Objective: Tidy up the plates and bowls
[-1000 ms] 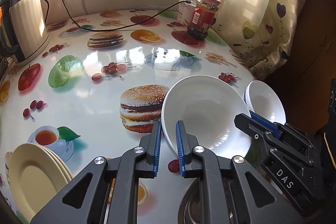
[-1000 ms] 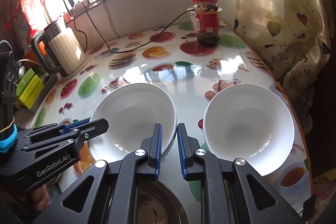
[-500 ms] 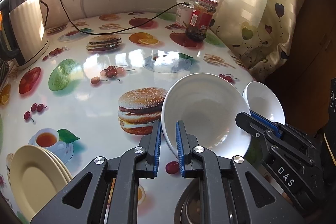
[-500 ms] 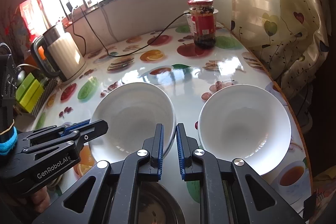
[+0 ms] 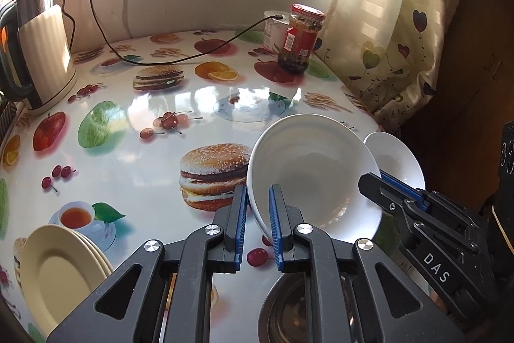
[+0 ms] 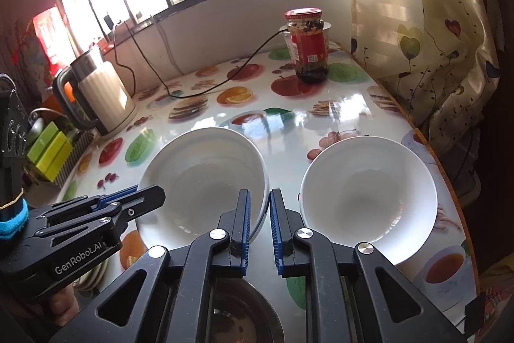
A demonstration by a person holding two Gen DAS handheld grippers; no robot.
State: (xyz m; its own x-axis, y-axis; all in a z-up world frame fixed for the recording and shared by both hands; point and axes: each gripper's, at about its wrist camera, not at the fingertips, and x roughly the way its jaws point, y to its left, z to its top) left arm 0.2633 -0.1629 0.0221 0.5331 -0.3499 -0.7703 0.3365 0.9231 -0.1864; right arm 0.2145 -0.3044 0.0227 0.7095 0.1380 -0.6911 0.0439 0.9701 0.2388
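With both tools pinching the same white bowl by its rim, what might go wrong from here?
1. The held bowl is gripped only by thin rim edges, left tool and right tool; it may slip or twist.
2. The second bowl sits close beside it near the table edge; a swing might knock it off.

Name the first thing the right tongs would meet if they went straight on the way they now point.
The white bowl: its rim sits between the right tongs. Past that rim, probably tabletop between it and the other bowl, though depth is unclear.
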